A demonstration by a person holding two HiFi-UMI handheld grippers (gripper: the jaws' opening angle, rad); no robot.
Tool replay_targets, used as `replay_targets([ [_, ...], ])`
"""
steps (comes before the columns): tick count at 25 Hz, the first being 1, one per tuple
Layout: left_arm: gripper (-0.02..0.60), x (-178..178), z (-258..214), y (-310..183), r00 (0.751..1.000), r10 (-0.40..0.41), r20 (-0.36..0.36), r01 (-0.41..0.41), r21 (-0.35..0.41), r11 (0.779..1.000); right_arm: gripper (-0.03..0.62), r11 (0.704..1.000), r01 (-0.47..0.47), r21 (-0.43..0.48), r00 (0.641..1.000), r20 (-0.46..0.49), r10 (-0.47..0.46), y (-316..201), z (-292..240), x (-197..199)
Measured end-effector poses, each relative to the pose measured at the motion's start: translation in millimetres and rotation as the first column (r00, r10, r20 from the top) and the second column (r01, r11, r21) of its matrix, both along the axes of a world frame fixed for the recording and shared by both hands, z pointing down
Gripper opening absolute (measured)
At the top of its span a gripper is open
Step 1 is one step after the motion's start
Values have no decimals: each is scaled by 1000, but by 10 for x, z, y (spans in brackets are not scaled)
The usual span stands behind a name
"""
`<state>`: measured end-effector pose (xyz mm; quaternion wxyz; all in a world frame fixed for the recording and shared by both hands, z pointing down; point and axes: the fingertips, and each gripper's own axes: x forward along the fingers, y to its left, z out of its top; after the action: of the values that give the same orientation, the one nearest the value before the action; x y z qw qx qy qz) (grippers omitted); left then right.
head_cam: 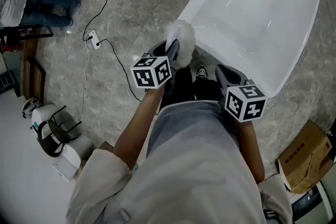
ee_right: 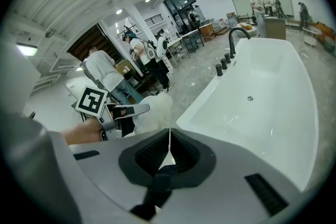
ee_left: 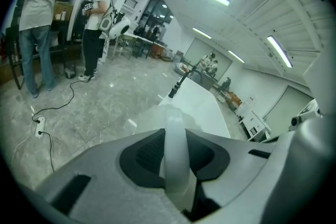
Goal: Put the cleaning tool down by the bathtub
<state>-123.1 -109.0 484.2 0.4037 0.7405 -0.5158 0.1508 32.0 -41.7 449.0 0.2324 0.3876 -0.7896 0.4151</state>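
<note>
The cleaning tool (head_cam: 181, 39) is a white fluffy duster head on a white handle (ee_left: 176, 152). My left gripper (head_cam: 175, 54) is shut on that handle, and the fluffy head sticks out past the jaws, just off the near end of the white bathtub (head_cam: 294, 34). In the right gripper view the tool's head (ee_right: 157, 108) shows beside the left gripper (ee_right: 125, 112), left of the tub (ee_right: 278, 92). My right gripper (head_cam: 224, 74) hangs over the tub's near rim. Its jaws (ee_right: 169, 145) are shut with nothing between them.
On the marble floor to the left lie a power strip with black cable (head_cam: 94, 39) and a white device (head_cam: 52, 136). A cardboard box (head_cam: 307, 157) stands at the lower right. A black faucet (ee_right: 237, 39) rises at the tub's far end. People (ee_left: 37, 18) stand further off.
</note>
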Motion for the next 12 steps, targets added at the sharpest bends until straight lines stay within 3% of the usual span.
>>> replay_targets([
  [12, 87, -36, 291, -28, 1000, -1, 12, 2, -37, 999, 12, 1000, -18, -7, 1000, -7, 18, 26, 91, 71],
])
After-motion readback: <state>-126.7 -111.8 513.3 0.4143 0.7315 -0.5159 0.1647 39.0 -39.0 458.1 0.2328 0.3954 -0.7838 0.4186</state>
